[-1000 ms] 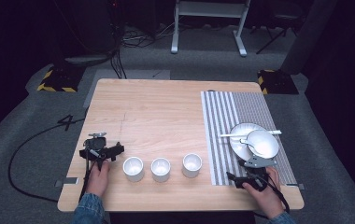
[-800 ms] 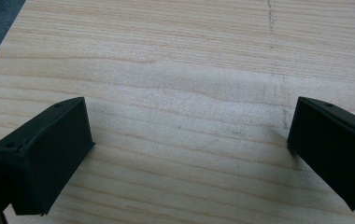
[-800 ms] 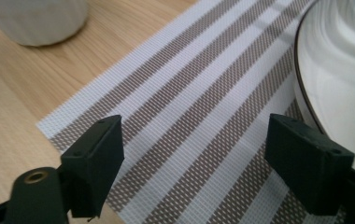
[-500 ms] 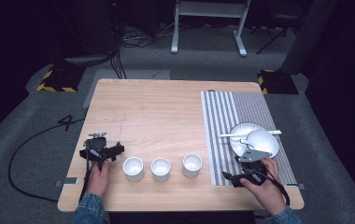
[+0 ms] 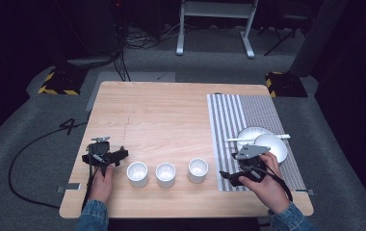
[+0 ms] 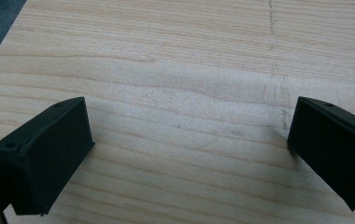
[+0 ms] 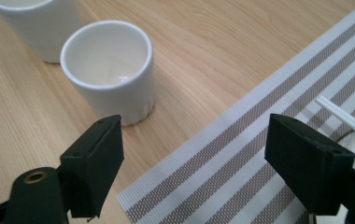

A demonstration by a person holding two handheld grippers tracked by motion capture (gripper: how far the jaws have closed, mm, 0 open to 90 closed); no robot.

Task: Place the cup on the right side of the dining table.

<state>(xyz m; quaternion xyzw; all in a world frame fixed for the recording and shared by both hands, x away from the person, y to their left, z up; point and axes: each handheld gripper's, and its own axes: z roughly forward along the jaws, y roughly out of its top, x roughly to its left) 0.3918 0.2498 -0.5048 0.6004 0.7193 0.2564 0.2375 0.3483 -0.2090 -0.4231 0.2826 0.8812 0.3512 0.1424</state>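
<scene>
The right gripper [image 5: 234, 177] sits low at the near edge of the striped mat [image 5: 229, 120], its jaws spread wide and holding nothing, aimed toward the nearest cup [image 5: 198, 170]; in the right gripper view that cup [image 7: 109, 70] stands upright on bare wood just off the mat's edge [image 7: 241, 140], with a second cup [image 7: 40, 23] behind it and a white stick [image 7: 344, 120] crossing at the far right. The left gripper [image 5: 111, 156] rests on the table [image 5: 171, 110] left of the row of three cups, jaws likewise wide apart over bare wood [image 6: 185, 116], clasping nothing. On the mat beyond the right gripper lie a plate [image 5: 248, 134] and a bowl [image 5: 273, 146], touching or overlapping.
</scene>
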